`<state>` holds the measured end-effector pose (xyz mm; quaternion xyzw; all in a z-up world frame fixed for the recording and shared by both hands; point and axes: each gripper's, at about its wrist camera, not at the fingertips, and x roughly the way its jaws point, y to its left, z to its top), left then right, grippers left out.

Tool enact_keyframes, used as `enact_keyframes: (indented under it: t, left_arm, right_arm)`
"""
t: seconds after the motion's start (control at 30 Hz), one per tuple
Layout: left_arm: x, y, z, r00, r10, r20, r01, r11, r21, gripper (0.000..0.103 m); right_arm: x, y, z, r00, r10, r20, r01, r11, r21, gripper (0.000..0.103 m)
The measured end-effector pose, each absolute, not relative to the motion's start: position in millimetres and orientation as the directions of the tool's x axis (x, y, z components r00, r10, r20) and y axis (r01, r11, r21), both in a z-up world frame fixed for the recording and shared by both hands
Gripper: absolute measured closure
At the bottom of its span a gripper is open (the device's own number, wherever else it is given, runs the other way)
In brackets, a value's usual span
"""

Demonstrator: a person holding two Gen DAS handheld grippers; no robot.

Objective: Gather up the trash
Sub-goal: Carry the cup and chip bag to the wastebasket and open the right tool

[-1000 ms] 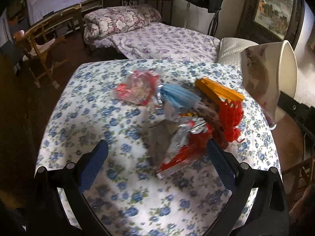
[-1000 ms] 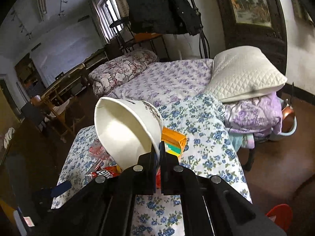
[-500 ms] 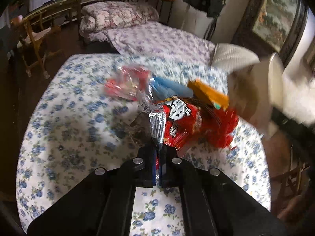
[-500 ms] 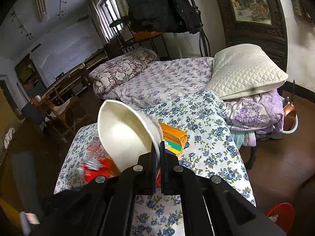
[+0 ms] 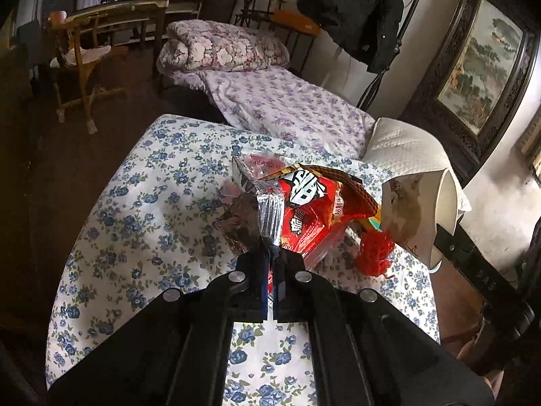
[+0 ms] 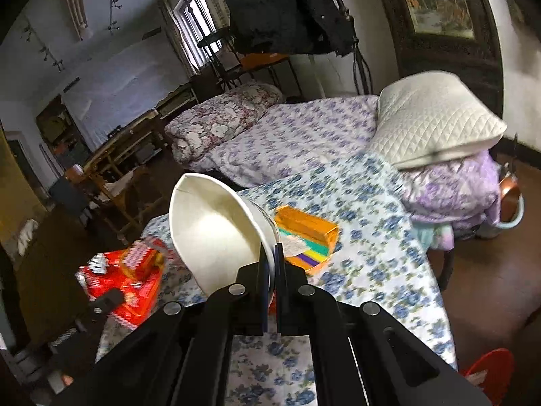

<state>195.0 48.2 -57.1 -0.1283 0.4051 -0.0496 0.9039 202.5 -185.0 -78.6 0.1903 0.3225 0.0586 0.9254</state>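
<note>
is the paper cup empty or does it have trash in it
Empty: the right wrist view looks into the tipped cup, pinched at its rim by the right gripper, and shows only bare white inside.

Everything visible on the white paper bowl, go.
The paper bowl is deep, plain white inside, looks like thin coated paper; its outside carries a brownish print. The right gripper is shut on its rim, wall pinched between the fingers, squeezing the mouth out of round into a pointed oval. It hangs tilted above the floral tablecloth, mouth facing the red snack wrapper held by the left gripper. Inside looks empty. The orange box lies behind it; contact unclear.
</note>
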Motion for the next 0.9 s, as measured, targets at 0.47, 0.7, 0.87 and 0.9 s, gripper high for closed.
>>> enact_keyframes:
  t: [0.47, 0.7, 0.87, 0.9]
  left_arm:
    - [135, 43, -31, 0.698, -0.204, -0.687, -0.010, 0.956, -0.294, 0.101]
    - [62, 9, 9, 0.700, -0.294, -0.651, 0.110, 0.945, -0.309, 0.101]
    - [19, -42, 41, 0.686, -0.387, -0.616, 0.248, 0.921, -0.302, 0.101]
    - [15, -52, 43, 0.677, -0.404, -0.615, 0.271, 0.914, -0.302, 0.101]
  right_arm:
    - [124, -205, -52, 0.839, 0.231, -0.493, 0.014, 0.896, 0.443, 0.100]
    - [14, -252, -12, 0.895, 0.205, -0.396, 0.012, 0.877, 0.480, 0.100]
    - [-63, -306, 11, 0.927, 0.102, -0.362, 0.072, 0.896, 0.438, 0.100]
    - [-78, -319, 11, 0.929, 0.076, -0.362, 0.093, 0.899, 0.428, 0.100]
